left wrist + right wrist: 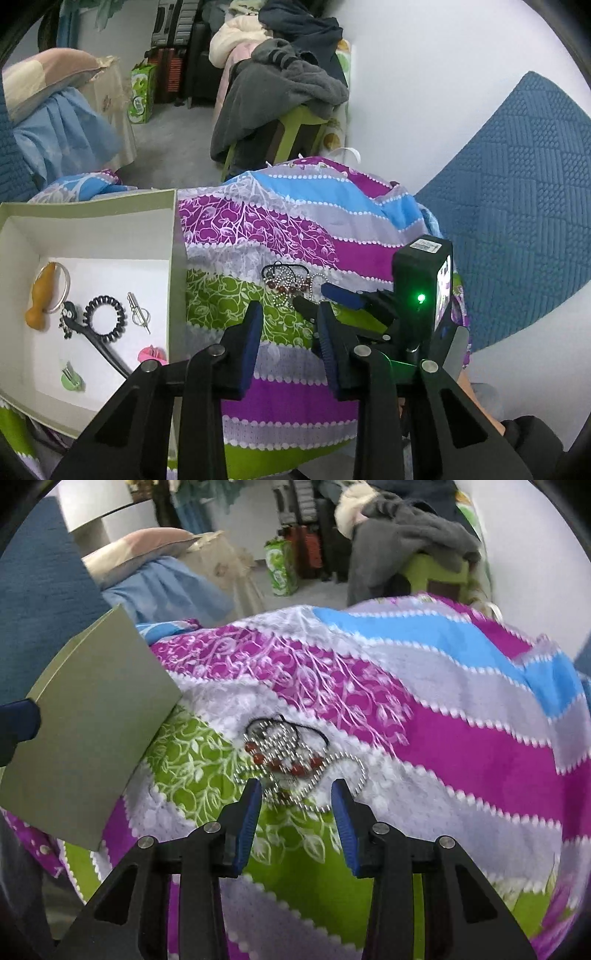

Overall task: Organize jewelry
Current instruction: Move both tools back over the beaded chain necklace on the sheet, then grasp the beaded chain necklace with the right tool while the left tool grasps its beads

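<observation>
Surface: striped floral bedspread in purple, green, grey and blue [424,716], draped over a mound. Beyond the fingertips: grey clothing heaped on a green stool [291,96], grey floor.

Left of the left gripper [291,325]: open grey-green cardboard box [173,236] holding small accessories.

Left gripper: jaws parted, nothing between them.

Right gripper [297,797]: jaws spread, empty, straddling the near edge of the tangled silver ball-chain and red-bead jewelry pile [291,760], which lies on the bedspread.
</observation>
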`<state>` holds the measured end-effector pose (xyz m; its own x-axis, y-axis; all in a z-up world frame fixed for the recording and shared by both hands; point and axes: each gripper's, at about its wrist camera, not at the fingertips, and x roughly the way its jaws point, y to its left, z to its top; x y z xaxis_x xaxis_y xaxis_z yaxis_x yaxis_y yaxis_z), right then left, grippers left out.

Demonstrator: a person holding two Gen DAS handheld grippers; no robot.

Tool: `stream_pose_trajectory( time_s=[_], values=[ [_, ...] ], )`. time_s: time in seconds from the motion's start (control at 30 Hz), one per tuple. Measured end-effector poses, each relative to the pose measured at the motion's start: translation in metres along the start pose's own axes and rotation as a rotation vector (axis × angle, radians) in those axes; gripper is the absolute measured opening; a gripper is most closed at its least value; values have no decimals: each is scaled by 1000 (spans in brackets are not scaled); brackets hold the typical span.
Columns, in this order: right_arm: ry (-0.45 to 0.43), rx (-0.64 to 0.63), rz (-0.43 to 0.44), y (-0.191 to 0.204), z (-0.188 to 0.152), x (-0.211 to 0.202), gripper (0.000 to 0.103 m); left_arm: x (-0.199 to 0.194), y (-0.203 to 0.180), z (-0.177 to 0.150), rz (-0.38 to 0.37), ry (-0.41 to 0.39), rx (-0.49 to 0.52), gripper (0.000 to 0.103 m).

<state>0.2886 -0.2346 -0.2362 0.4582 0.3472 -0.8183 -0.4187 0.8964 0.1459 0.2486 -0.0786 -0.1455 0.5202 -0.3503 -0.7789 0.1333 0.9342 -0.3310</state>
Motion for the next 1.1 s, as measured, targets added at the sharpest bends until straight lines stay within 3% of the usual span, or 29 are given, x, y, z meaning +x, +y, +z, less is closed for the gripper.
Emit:
stream_pose_trajectory(
  time_s=[0.27,0.33,0.4,0.5,0.9,1.1],
  values=[
    [3,-128,-62,17,-2,15,35,12,1,5,18,11,-17,30],
    [6,-122,-65,15,-3,14,28,12,3,6,11,7,-28,30],
    [7,-104,-74,12,-4,13,11,15,2,5,8,11,-30,30],
    [14,-73,-60,5,-5,11,8,21,1,5,5,25,-30,30],
    [-63,161,-97,-61,-26,-37,8,81,-30,0,0,124,56,33],
    [-83,241,-98,-83,-34,-51,8,121,-35,3,51,149,86,33]
  ],
)
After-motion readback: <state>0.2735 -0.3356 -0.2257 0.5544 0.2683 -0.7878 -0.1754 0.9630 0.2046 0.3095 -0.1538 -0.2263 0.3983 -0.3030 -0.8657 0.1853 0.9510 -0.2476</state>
